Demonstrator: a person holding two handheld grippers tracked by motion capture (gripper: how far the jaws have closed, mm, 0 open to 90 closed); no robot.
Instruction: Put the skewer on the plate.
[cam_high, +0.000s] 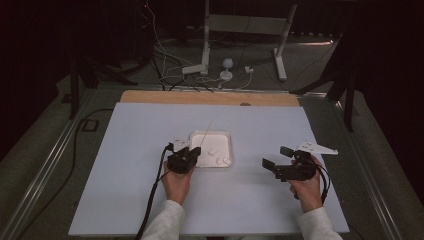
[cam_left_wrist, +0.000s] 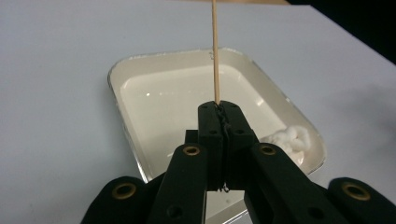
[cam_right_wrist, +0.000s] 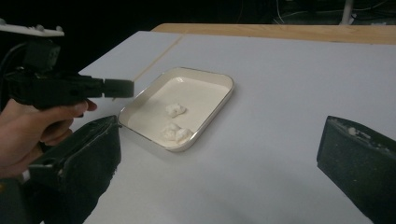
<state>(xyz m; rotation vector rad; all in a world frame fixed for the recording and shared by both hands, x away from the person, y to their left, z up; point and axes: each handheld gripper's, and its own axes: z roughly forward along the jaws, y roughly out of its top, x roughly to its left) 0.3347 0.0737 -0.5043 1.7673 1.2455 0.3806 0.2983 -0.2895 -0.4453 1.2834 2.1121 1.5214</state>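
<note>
The thin wooden skewer (cam_left_wrist: 215, 51) runs straight out ahead of the left tongs (cam_left_wrist: 218, 108), clamped shut on its near end, its length crossing over the white tray (cam_left_wrist: 122, 100). The marshmallow pieces (cam_right_wrist: 176, 133) lie in that tray, down to the right of the skewer. The right tongs (cam_high: 274, 158) hang wide open and empty, well off to the right over the counter (cam_high: 150, 200).

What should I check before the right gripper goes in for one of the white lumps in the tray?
1. Left gripper clamped on the wooden skewer: ok, jaws shut on it.
2. Skewer pointing out over the tray: ok, it runs up and away from the jaws above the tray.
3. Right gripper ready to take something: ok, jaws wide apart with nothing between them.
4. White lumps within the tray: ok, one single lump and a cluster near the rim.
5. Path from right gripper to tray: ok, bare table between them.
6. Skewer tip sharp and undamaged: cannot tell.
</note>
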